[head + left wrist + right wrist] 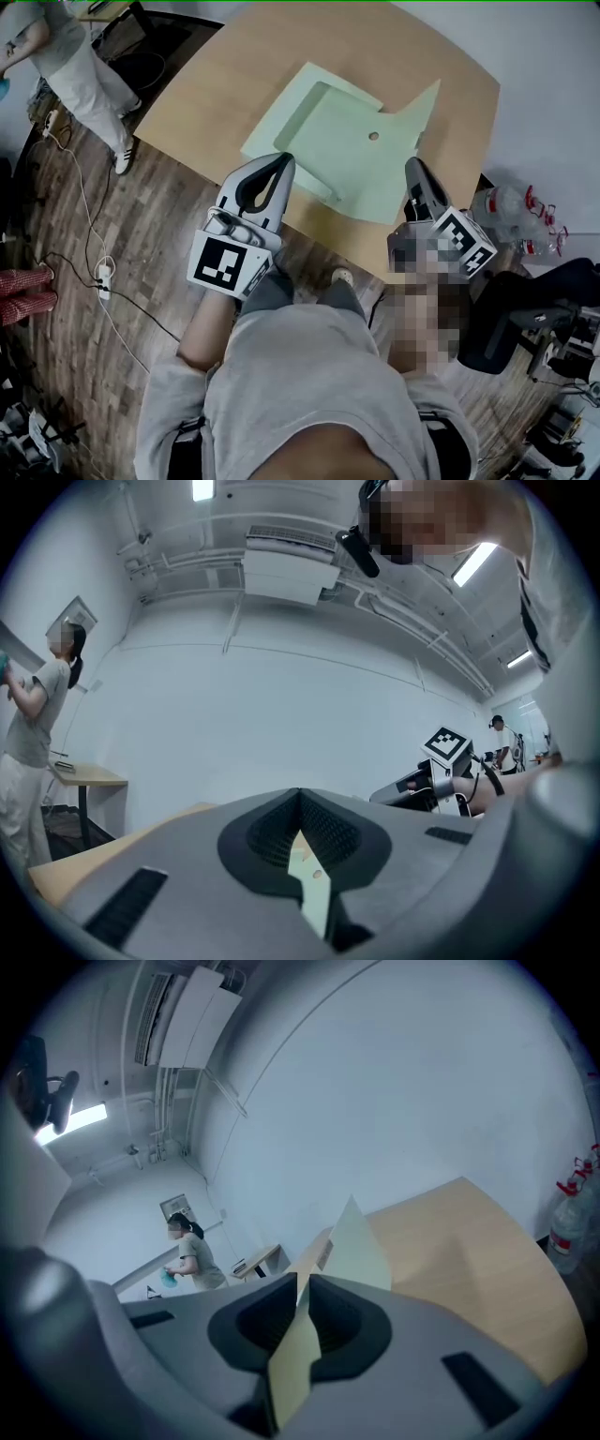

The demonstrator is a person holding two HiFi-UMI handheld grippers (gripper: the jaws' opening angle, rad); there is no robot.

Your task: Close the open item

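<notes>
A pale green paper folder (356,150) lies open on the wooden table (234,75), its upper sheet spread to the right with a pointed corner. My right gripper (412,167) is at that sheet's right edge. In the right gripper view the sheet (361,1241) runs between the jaws, and the gripper (302,1283) is shut on it. My left gripper (284,159) rests at the folder's near left corner with its tips together and nothing held. In the left gripper view only a sliver of the folder (314,883) shows through the slit below the gripper's (300,794) meeting tips.
A person (75,66) stands beyond the table's far left corner, over cables (94,262) on the wood floor. Water bottles (511,211) stand to the right of the table and a black chair (525,309) is nearer me. The table's near edge lies just under both grippers.
</notes>
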